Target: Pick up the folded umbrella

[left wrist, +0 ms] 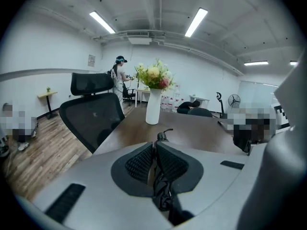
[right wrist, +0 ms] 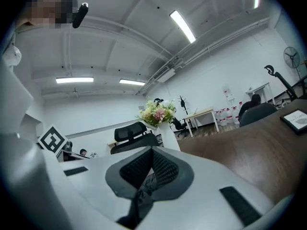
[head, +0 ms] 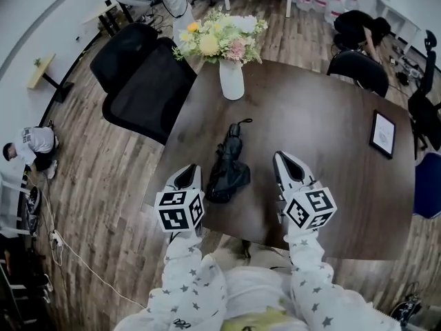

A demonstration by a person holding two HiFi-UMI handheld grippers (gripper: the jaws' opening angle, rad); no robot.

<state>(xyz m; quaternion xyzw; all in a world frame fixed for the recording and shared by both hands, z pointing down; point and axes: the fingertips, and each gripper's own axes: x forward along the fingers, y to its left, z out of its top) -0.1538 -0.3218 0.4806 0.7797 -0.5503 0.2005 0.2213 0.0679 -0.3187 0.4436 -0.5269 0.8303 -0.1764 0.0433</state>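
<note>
The black folded fabric umbrella point(head: 229, 165) lay ungrasped on the dark brown wooden table point(head: 331, 143) — the pickup remained. The left gripper point(head: 187, 176) at its nine o'clock and the right gripper point(head: 284, 161) at three both had jaws together, empty.

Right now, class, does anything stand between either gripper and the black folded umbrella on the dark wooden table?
Nothing visible does. The black folded umbrella lies on the dark wooden table between the left gripper and the right gripper, bare tabletop on both sides. The white vase of flowers stands beyond its far end.
</note>
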